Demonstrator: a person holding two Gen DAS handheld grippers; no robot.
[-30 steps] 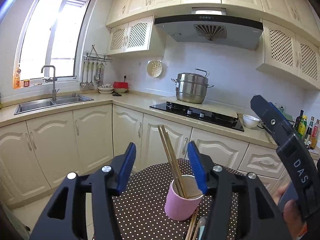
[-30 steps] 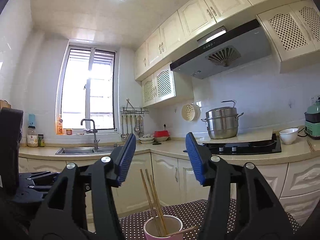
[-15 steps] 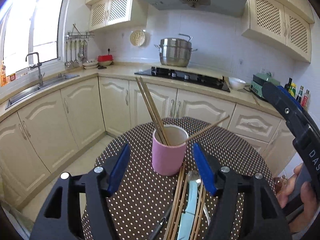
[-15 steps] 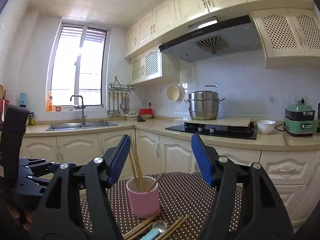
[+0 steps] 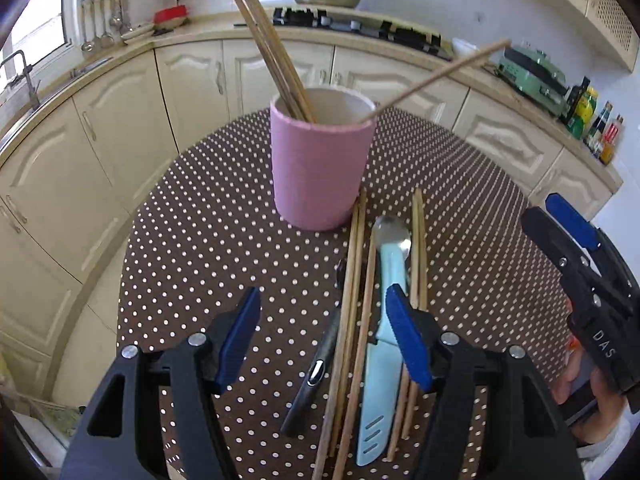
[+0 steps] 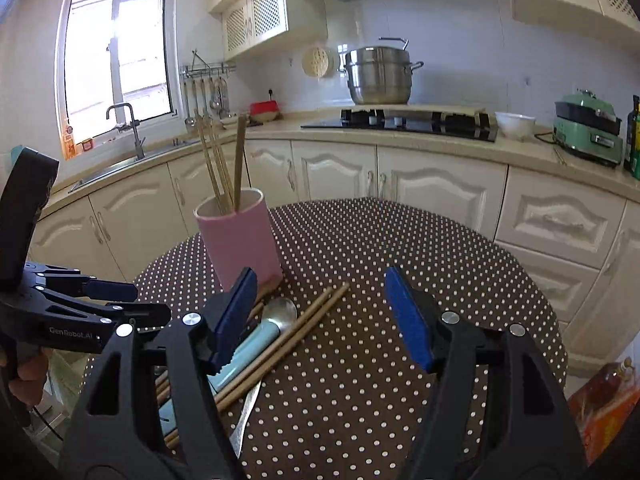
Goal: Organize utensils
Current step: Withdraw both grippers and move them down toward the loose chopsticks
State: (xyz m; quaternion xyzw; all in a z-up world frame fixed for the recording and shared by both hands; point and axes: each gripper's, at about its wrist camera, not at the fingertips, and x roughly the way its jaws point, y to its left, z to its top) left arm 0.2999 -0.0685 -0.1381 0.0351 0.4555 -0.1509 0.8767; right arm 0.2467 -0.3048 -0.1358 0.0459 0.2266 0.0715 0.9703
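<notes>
Loose wooden chopsticks (image 5: pixel 354 300), a light-blue-handled metal spoon (image 5: pixel 390 256) and a blue-handled knife (image 5: pixel 376 392) lie bunched at lower centre of the left wrist view, touching the pink cylindrical cup (image 5: pixel 320 168) holding more chopsticks. All sit on the brown polka-dot bench (image 5: pixel 208 248). Left tool (image 5: pixel 324 344) wide, empty. Right tool (image 6: pixel 320 316) wide, holding nothing.

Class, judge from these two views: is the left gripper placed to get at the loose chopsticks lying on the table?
Probably yes. The left gripper is open and empty, pointing down over the loose chopsticks beside the blue-handled spoon; nothing lies between. The pink cup stands farther off.
</notes>
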